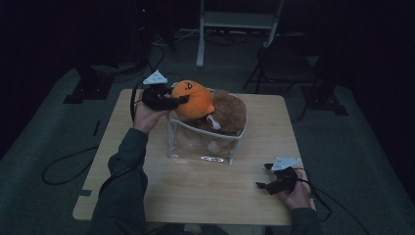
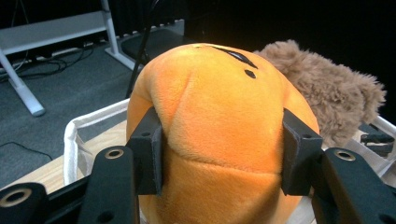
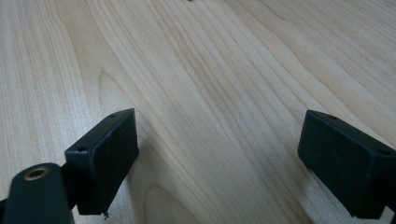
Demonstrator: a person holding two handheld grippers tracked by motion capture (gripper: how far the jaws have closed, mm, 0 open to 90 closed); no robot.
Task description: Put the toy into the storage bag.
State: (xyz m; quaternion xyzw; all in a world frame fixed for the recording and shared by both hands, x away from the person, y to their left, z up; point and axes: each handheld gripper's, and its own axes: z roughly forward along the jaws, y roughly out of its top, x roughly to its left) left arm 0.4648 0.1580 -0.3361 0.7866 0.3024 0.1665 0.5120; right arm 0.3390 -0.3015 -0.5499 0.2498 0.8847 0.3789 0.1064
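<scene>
Squeezing an orange plush toy (image 2: 219, 135) in the left hand-held gripper (image 2: 219, 154) above a clear bin (image 1: 200, 144), needing steady lowering beside the brown plush (image 1: 229, 111); right hand-held gripper (image 3: 224, 158) resting wide apart on the table (image 3: 201, 70).

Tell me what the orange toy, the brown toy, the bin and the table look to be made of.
Orange toy: soft plush, short matte pile with stitched seams, dented by the left gripper.
Brown toy: shaggier, long-pile plush.
Bin: clear glossy flexible plastic, likely vinyl, with a pale cloth-like rim.
Table: pale wood grain, smooth; possibly laminate.

Gripper (image 2: 223, 154) pinching orange plush (image 2: 219, 116)
</scene>
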